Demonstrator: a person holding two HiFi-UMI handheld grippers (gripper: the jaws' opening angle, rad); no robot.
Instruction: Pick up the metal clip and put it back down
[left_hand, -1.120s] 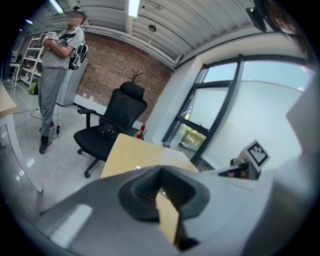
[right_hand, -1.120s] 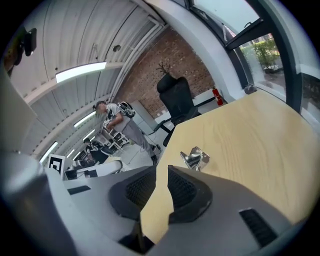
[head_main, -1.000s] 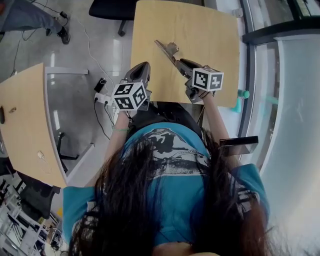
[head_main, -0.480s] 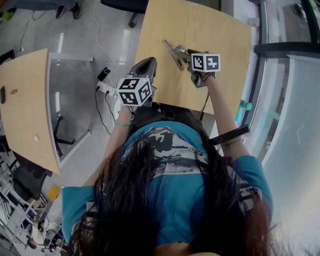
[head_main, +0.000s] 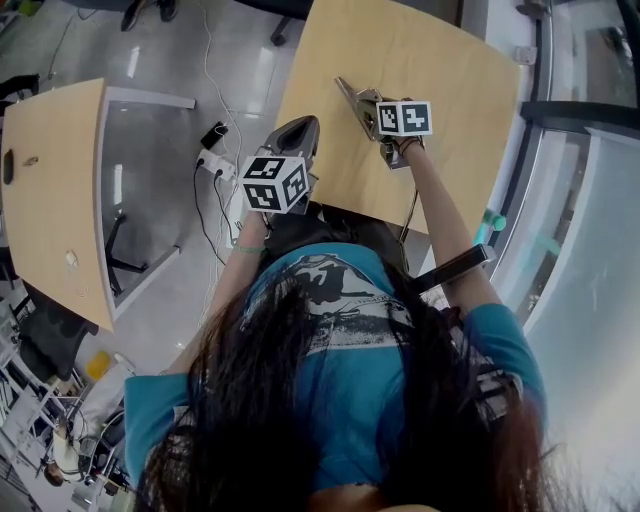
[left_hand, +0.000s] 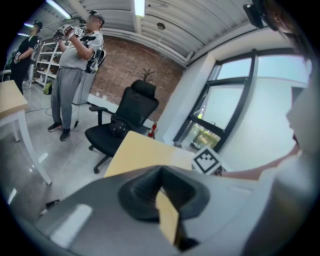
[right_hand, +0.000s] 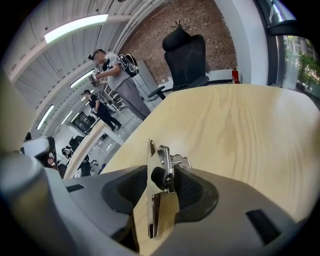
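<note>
Metal clip (right_hand: 159, 210) stands on edge on the wooden table (right_hand: 240, 125), low in the frame's middle, between the jaws of the right gripper (right_hand: 164, 175). These have just been opening, now wide, and seemingly no longer press it. The put-down is almost finished; next, draw this claw away without tipping the clip. The left gripper (left_hand: 161, 172) is closed, empty.

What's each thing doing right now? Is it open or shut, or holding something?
right gripper: open; its jaws have just been opening, with the metal clip between them.
metal clip: on edge between those jaws, over the table; I can't see if it rests there.
left gripper: shut, holding nothing.
black chair: empty.
</note>
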